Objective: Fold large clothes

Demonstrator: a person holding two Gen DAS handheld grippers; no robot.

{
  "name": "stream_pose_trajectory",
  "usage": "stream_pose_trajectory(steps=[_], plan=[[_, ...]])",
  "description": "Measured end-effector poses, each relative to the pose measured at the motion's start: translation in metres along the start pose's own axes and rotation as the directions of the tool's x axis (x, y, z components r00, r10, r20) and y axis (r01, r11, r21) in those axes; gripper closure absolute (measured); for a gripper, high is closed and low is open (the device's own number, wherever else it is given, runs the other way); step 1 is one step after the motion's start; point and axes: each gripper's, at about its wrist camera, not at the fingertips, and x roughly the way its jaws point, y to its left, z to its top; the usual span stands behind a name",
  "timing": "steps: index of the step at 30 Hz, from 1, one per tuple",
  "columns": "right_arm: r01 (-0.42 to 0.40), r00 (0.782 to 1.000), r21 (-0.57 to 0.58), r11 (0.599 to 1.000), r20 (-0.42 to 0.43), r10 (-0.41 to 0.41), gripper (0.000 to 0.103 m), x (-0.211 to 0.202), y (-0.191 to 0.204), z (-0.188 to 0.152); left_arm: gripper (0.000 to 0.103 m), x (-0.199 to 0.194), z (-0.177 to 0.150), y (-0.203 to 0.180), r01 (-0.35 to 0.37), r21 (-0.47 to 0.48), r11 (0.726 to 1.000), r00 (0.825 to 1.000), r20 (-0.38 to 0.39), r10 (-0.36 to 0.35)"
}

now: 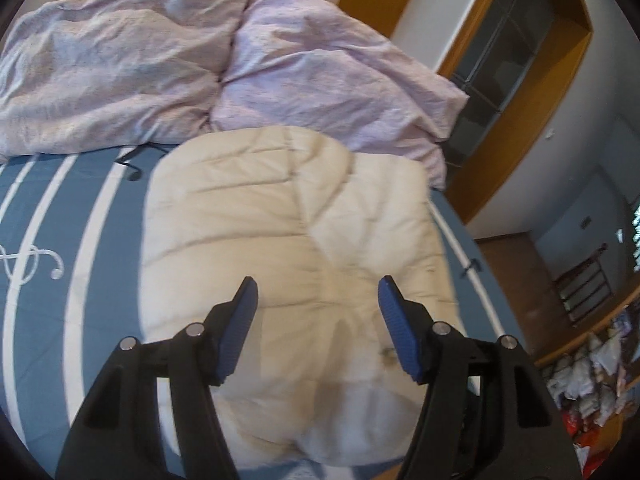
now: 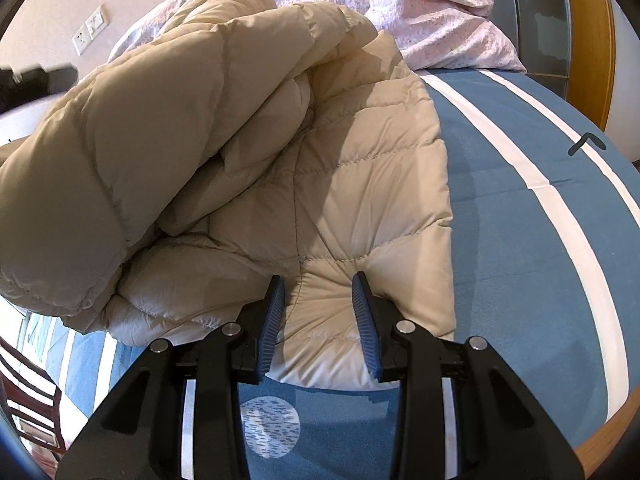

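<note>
- Lying on the blue striped bed sheet (image 1: 80,240), the beige quilted jacket (image 1: 288,232) is kept flat for folding, with pink bedding (image 1: 120,60) at twelve o'clock.
- The left tongs (image 1: 318,294) are held apart above it, nothing gripped.
- The right tongs (image 2: 318,292) are clamped on the puffy hem at six o'clock, anchoring it, while a doubled-over part bulges at ten o'clock.

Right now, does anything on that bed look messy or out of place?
Yes: one side of the beige puffer jacket is flopped over in a thick, uneven heap, not a flat fold. A small dark hook-shaped object lies loose on the blue bedspread.
</note>
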Motion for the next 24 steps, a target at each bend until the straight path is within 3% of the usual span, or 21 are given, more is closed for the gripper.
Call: stream_pose_trajectory(steps=[5, 8, 20, 24], plan=[[0.002, 1.000, 0.002, 1.000, 0.001, -0.002, 0.067, -0.001, 0.002, -0.001, 0.040, 0.003, -0.006, 0.010, -0.110, 0.054, 0.993, 0.994, 0.020, 0.109], [-0.001, 1.000, 0.005, 1.000, 0.003, 0.001, 0.067, -0.001, 0.003, -0.001, 0.040, 0.008, -0.010, 0.015, -0.136, 0.066, 0.988, 0.991, 0.018, 0.135], [-0.041, 0.999, 0.051, 0.998, 0.022, 0.040, 0.067, -0.008, -0.010, 0.005, 0.039, 0.047, -0.032, -0.003, -0.121, 0.108, 0.987, 0.992, -0.027, 0.125], [0.010, 0.998, 0.062, 0.998, 0.066, -0.014, 0.067, -0.027, -0.025, 0.015, 0.039, 0.061, -0.036, -0.007, -0.104, 0.101, 0.989, 0.993, -0.038, 0.109]])
